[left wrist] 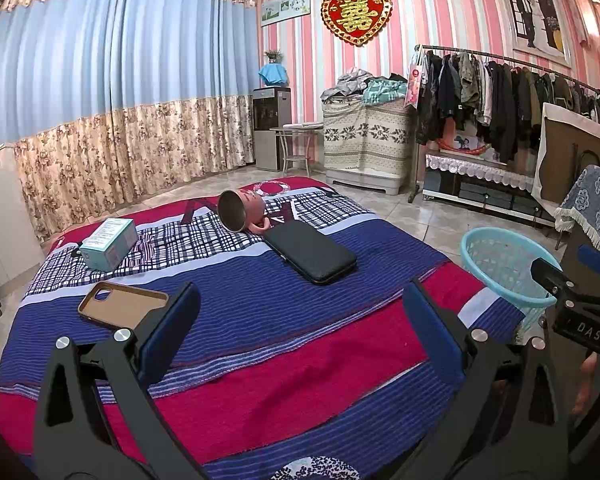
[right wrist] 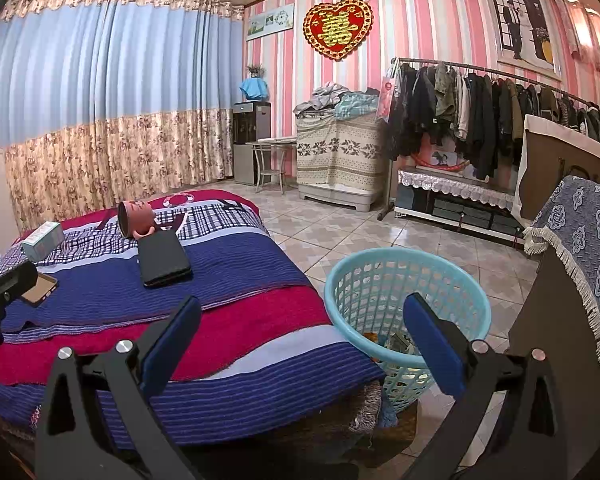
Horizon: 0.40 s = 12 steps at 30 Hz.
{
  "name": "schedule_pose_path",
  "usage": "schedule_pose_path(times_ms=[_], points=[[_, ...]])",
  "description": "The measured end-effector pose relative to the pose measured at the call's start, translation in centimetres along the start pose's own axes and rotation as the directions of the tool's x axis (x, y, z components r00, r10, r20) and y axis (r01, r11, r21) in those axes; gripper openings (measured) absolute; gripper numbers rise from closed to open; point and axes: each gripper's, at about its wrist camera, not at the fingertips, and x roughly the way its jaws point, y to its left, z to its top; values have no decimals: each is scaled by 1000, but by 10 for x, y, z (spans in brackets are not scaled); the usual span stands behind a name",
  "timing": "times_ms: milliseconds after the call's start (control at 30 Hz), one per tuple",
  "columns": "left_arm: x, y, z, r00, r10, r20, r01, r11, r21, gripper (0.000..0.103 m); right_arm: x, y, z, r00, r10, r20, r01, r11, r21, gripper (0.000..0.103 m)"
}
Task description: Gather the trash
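Hovering over the striped blanket (left wrist: 284,320), left gripper (left wrist: 300,312) is spread wide w/ nothing in it; right gripper (right wrist: 300,320) likewise wide, empty, above bed edge & light-blue laundry basket (right wrist: 452,280). Basket floor holds what looks like wrappers (right wrist: 396,344), hard to tell. Tipped pink mug (left wrist: 242,210), black case (left wrist: 310,252), small box (left wrist: 108,243), phone case (left wrist: 122,304) lie on blanket.
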Motion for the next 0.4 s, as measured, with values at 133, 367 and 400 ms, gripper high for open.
schedule_pose_path(times_ms=[133, 367, 400], points=[[0, 2, 2, 1000, -2, 3, 2, 1000, -1, 98, 1, 0, 0, 1000, -1, 0, 1, 1000, -2, 99], [4, 11, 4, 1000, -3, 9, 3, 1000, -11, 98, 1, 0, 0, 1000, -1, 0, 1, 1000, 1, 99], [3, 10, 3, 1000, -1, 11, 1, 1000, -9, 98, 0, 0, -1, 1000, -1, 0, 1, 1000, 0, 99]])
